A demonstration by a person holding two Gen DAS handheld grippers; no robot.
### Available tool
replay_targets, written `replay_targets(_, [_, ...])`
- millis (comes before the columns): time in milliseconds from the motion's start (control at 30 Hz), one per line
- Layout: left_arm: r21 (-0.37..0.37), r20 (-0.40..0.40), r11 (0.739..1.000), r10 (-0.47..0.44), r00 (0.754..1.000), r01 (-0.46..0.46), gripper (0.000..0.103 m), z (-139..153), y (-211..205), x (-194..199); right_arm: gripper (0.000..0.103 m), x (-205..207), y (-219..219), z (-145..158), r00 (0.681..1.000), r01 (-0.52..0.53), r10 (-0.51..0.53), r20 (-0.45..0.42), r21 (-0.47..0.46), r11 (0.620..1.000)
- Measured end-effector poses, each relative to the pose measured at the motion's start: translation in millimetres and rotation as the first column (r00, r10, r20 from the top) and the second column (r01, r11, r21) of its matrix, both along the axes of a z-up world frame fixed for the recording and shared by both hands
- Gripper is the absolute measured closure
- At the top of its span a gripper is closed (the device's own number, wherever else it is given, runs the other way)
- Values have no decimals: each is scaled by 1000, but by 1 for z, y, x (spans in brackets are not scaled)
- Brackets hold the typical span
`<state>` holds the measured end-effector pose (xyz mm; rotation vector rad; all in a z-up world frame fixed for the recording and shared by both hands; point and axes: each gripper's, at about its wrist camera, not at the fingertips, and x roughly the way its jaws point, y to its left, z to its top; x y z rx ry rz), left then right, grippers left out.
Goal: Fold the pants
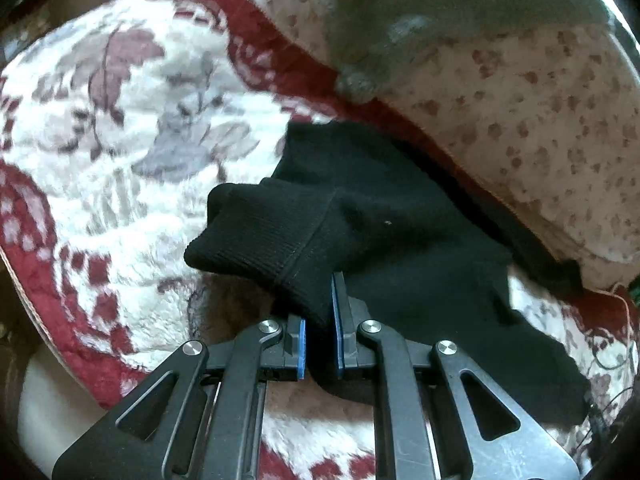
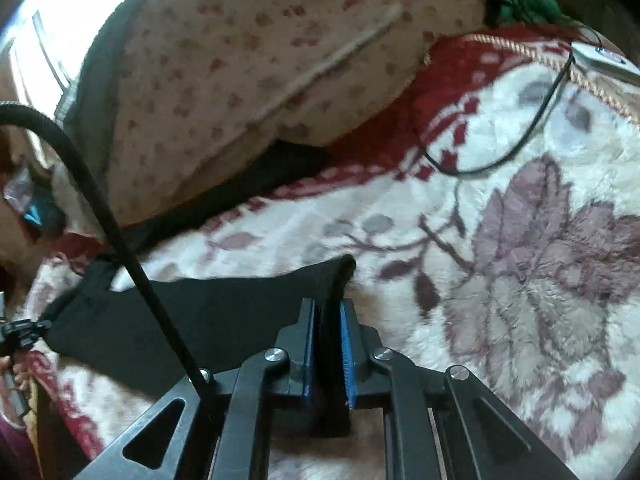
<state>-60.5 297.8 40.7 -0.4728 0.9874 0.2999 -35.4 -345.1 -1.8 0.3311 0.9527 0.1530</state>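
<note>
Black pants (image 1: pixel 384 216) lie on a white and red floral fleece blanket (image 1: pixel 120 128). My left gripper (image 1: pixel 320 312) is shut on the ribbed cuff of the pants, which bunches up over the blue pads. In the right wrist view the pants (image 2: pixel 192 312) stretch to the left, and my right gripper (image 2: pixel 330 320) is shut on a black edge of them, lifted slightly above the blanket (image 2: pixel 520 240). The far end of the pants runs under a pillow.
A spotted beige pillow (image 1: pixel 540 120) (image 2: pixel 248 80) lies along the back, with a grey cloth (image 1: pixel 420 28) on it. A thin black cable (image 2: pixel 520 136) loops over the blanket. A thick black hose (image 2: pixel 100 200) crosses the left of the right wrist view. A green object (image 2: pixel 520 4) sits behind.
</note>
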Motion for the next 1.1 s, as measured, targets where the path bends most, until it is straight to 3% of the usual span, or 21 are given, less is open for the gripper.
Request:
replay_targets(100, [-29, -8, 999, 15, 1000, -15, 94, -15, 6, -1, 92, 4, -1, -10, 1000, 10, -11, -12, -9, 1000])
replay_targets(233, [-39, 10, 999, 9, 1000, -8, 94, -12, 7, -3, 92, 6, -7, 2, 999, 47, -45, 27, -73, 996])
replay_targets(367, [-40, 24, 999, -8, 1000, 9, 93, -8, 7, -7, 92, 1, -24, 1, 996, 88, -87, 21, -23, 996])
replay_targets(467, [-7, 20, 1000, -1, 1000, 1, 83, -10, 5, -11, 92, -5, -23, 1, 995, 95, -96, 38, 43, 995])
replay_targets(533, [-5, 16, 1000, 6, 1000, -6, 79, -11, 8, -15, 85, -6, -18, 9, 994, 88, -92, 57, 71, 994])
replay_targets(600, [-38, 20, 999, 17, 1000, -16, 76, -11, 15, -21, 65, -6, -12, 16, 994, 79, -84, 69, 78, 994])
replay_targets(633, [-44, 22, 999, 24, 999, -23, 75, -10, 18, -23, 50, -4, -8, 20, 995, 59, -67, 76, 94, 994])
replay_targets(700, [-25, 29, 999, 46, 998, -46, 69, -3, 23, -30, 48, -1, 1, 23, 996, 31, -40, 75, 122, 992])
replay_targets(833, [60, 64, 997, 44, 997, -48, 69, 20, 21, -38, 48, 9, 15, 21, 999, 8, -16, 50, 164, 986])
replay_targets(933, [51, 99, 998, 22, 995, -28, 69, 35, 18, -37, 48, 19, 23, 17, 1000, -1, -6, 25, 242, 970])
replay_targets(1033, [13, 126, 1000, -28, 992, 26, 56, 44, 8, -26, 48, 35, 32, 12, 1000, 0, 0, -2, 310, 951])
replay_targets(1100, [-19, 134, 998, -51, 990, 54, 54, 44, 0, -15, 48, 43, 37, 10, 1000, -2, 6, -10, 324, 946])
